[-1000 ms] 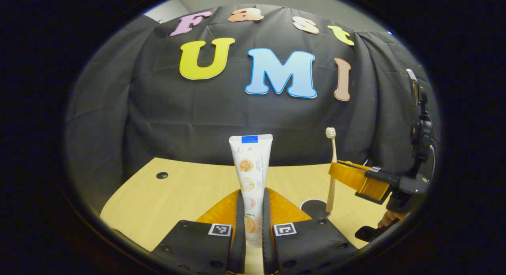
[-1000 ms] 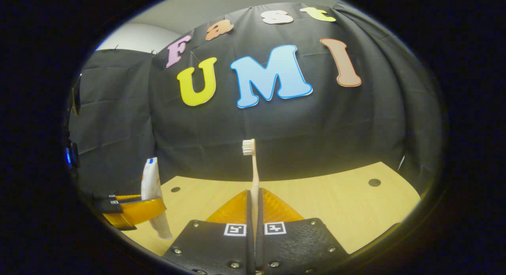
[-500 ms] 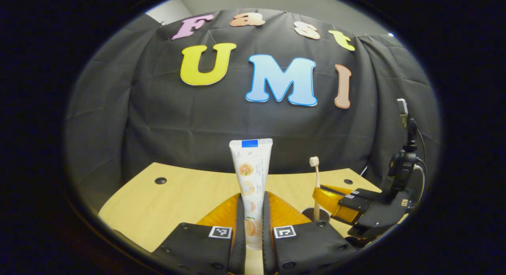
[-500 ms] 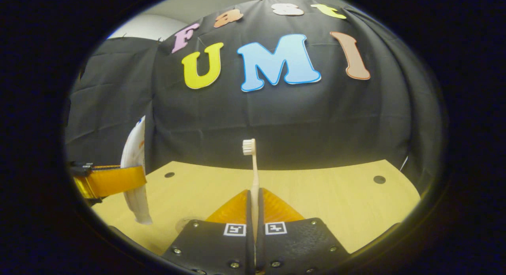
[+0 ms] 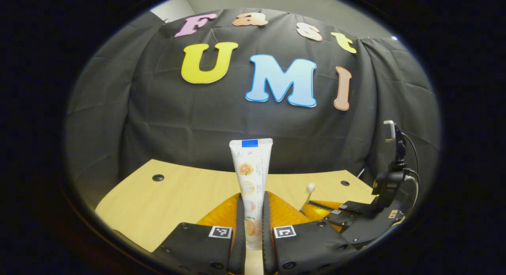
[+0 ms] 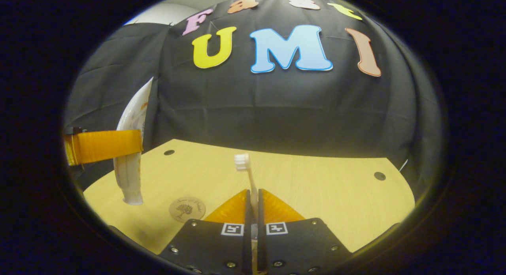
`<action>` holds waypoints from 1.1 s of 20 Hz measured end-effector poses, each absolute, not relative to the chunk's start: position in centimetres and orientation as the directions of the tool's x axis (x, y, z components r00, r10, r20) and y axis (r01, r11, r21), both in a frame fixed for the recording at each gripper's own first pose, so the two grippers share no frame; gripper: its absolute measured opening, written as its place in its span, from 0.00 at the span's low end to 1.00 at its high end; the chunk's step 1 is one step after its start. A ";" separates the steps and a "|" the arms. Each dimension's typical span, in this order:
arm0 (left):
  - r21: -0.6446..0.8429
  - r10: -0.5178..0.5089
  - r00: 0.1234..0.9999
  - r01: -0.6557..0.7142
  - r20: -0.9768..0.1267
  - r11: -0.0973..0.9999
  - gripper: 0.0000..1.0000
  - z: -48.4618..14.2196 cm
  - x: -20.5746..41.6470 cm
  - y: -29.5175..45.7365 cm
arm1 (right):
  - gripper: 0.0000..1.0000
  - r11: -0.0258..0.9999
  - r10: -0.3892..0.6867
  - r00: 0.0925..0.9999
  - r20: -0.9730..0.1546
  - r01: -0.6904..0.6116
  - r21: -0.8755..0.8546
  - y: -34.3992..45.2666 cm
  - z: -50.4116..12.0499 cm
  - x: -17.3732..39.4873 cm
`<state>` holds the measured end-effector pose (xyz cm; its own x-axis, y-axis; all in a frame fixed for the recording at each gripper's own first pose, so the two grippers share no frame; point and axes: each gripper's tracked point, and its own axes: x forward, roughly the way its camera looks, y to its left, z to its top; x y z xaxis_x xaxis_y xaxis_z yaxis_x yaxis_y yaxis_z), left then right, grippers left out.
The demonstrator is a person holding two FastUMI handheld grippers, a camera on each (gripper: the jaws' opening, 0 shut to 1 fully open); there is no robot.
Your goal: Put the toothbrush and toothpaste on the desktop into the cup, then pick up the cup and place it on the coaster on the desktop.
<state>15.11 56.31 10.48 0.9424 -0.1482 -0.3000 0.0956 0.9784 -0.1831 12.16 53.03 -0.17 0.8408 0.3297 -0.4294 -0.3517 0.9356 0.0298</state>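
Two handheld grippers hold bathroom items above a pale wooden tabletop (image 5: 178, 196) in front of the black cloth wall. In the left gripper view, the left gripper (image 5: 252, 211) is pinching the toothpaste (image 5: 250, 180) — the white tube stands upright between both fingers, crimped end up, clear of the wood. To its right in that view, the right gripper (image 5: 316, 208) sits low near the tabletop, with the head of the toothbrush (image 5: 310, 187) poking up just past it.

In the right gripper view, the right gripper (image 6: 252, 204) is pressed together on the toothbrush (image 6: 247, 176), whose handle runs up from between the fingers and whose bristle head tilts slightly left. At the left of that view, the left gripper (image 6: 103, 145) holds the toothpaste (image 6: 132, 148) off the tabletop (image 6: 324, 196), cap end down. A round coaster (image 6: 187, 209) lies flat on the wood — just left of the right gripper's fingers, near the hanging tube's lower end.
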 end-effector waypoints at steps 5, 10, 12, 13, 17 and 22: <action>-0.186 -0.155 0.944 0.103 -0.290 0.977 0.24 10.9 15.0 56.1 | 0.29 0.931 0.330 0.835 -0.441 -0.366 0.002 53.1 0.3 10.9; -0.187 -0.177 0.949 0.130 -0.261 0.974 0.24 11.9 15.1 55.1 | 0.60 0.936 0.327 0.853 -0.406 -0.353 0.011 52.4 2.9 9.3; -0.201 -0.194 0.950 0.146 -0.245 0.969 0.24 12.2 15.2 54.4 | 0.67 0.938 0.327 0.861 -0.388 -0.346 0.023 51.6 4.1 8.8; -0.211 -0.206 0.950 0.157 -0.236 0.965 0.24 12.4 15.3 53.9 | 0.72 0.942 0.319 0.869 -0.377 -0.334 0.027 51.0 5.0 8.5; -0.236 -0.245 0.950 0.197 -0.196 0.952 0.24 13.3 15.8 52.0 | 0.75 0.962 0.265 0.906 -0.331 -0.270 0.033 48.1 7.8 7.6; -0.253 -0.287 0.948 0.246 -0.140 0.936 0.24 14.2 17.3 50.0 | 0.75 0.979 0.202 0.926 -0.320 -0.199 0.042 44.8 9.1 6.6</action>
<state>17.28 49.95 14.24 0.9477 -0.2869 -0.1400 0.2460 0.9358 -0.2526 6.57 44.84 9.13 0.9258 0.2019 -0.3195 -0.1991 0.9791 0.0418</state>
